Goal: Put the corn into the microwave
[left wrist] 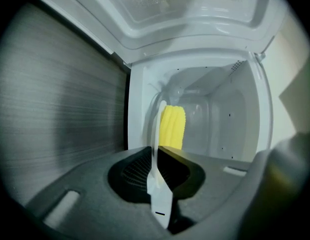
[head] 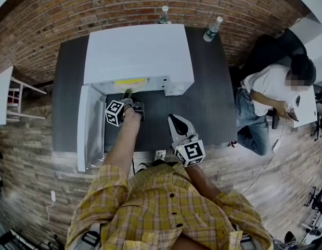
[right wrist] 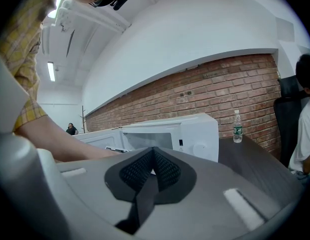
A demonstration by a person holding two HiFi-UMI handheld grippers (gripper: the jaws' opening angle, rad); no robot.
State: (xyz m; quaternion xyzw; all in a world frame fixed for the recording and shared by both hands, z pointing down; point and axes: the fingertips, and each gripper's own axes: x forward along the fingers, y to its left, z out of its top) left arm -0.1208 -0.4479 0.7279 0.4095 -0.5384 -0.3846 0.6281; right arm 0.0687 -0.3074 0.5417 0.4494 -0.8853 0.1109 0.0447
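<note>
Person (head: pixel 166 207) in a yellow plaid shirt stands at the near edge of a dark table (head: pixel 213 103), a two-jaw tool in each hand. Nearest, the right gripper (head: pixel 176 121) hangs over bare tabletop right of centre. Its jaws are brought together with nothing between them, and it is aimed at the white microwave (head: pixel 140 51). Farther in and to the left, the left gripper (head: pixel 128 94) is at the mouth of the oven, turned on its side. Its jaws stand a narrow slit apart and grip nothing. The door (head: pixel 85 129) hangs wide open to the left.

Just beyond the left gripper's tips, the corn (head: pixel 130 81) lies on its side inside the cavity. It is near the front, running left to right, and clear of the pads. A curved white rim shows beside it, though what that rim belongs to cannot be told.

A water bottle (head: pixel 164 14) stands at the table's far edge behind the microwave, with a second bottle (head: pixel 213 29) to its right. Both are in front of a brick wall (head: pixel 98 4). Well off to the right, a seated person (head: pixel 265 87) in a white top
</note>
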